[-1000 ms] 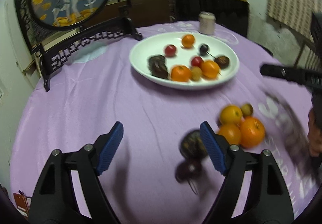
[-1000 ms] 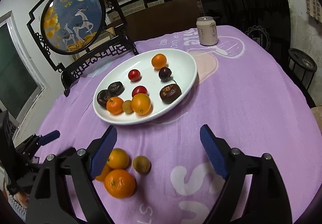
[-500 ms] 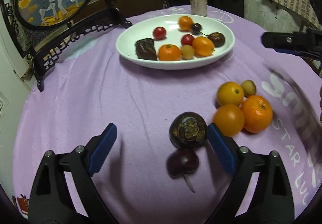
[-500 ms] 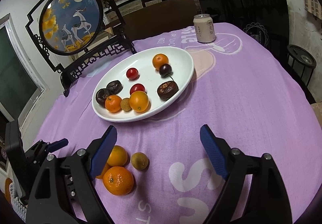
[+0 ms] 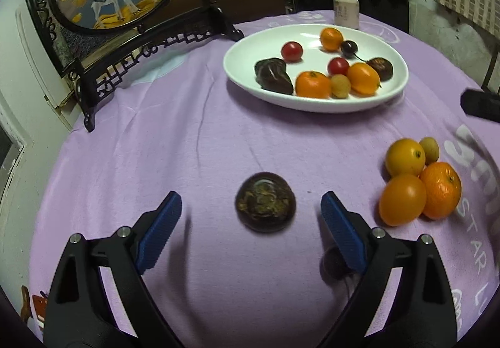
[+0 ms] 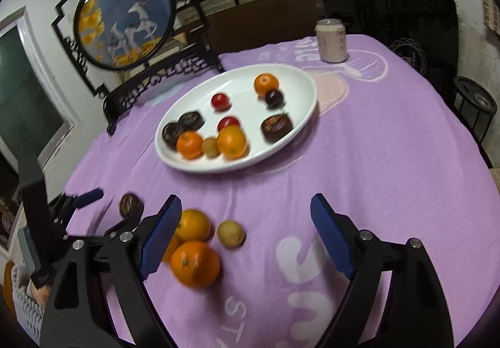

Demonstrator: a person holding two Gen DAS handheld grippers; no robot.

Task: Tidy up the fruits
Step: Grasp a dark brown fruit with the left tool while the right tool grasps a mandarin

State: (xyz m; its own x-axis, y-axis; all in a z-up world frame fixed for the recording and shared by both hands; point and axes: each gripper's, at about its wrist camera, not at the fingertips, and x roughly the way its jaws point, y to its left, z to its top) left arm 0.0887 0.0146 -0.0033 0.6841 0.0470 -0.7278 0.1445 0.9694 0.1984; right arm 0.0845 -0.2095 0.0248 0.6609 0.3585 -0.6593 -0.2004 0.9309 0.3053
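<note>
- Left wrist view: left gripper (image 5: 251, 216) released, jaws just widened, straddling but not touching dark round fruit (image 5: 265, 205) on purple cloth (image 5: 193, 141).
- Fruit looks light, hard-shelled, maybe slick; pinch across its widest middle.
- Roughly round, domed; no clear long axis or pointing.
- Right gripper (image 6: 247, 230) released, empty.
- White plate (image 5: 237, 73) farther back.

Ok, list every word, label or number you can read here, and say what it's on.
"STAR": white print on the purple tablecloth, near edge in the left wrist view.
"ST": start of that same print in the right wrist view.
Other large white lettering on the cloth: cut off or blurred, unreadable.
Can: printed characters, too small and blurred to read.
</note>
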